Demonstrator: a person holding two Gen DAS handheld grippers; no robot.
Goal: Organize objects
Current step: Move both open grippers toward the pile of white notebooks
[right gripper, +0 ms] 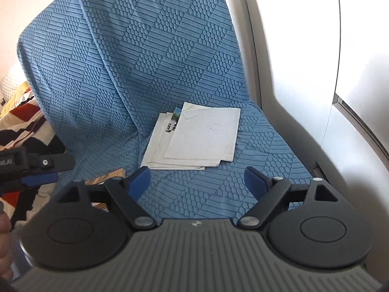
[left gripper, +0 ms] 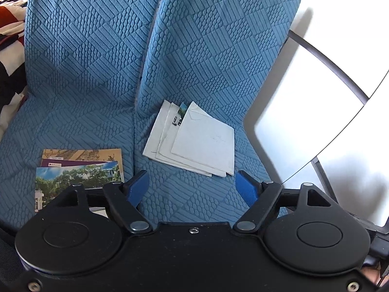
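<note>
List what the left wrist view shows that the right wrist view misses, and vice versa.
Left wrist only: the full face of the colourful postcard stack on the left seat cushion, tree photo on top; the right wrist view catches only a corner of it.

Right wrist only: the left gripper from the side at the frame's left edge, and part of a hand.

Both: the fanned white envelopes on the right cushion of the blue quilted sofa cover, a striped blanket, and open, empty fingers.
</note>
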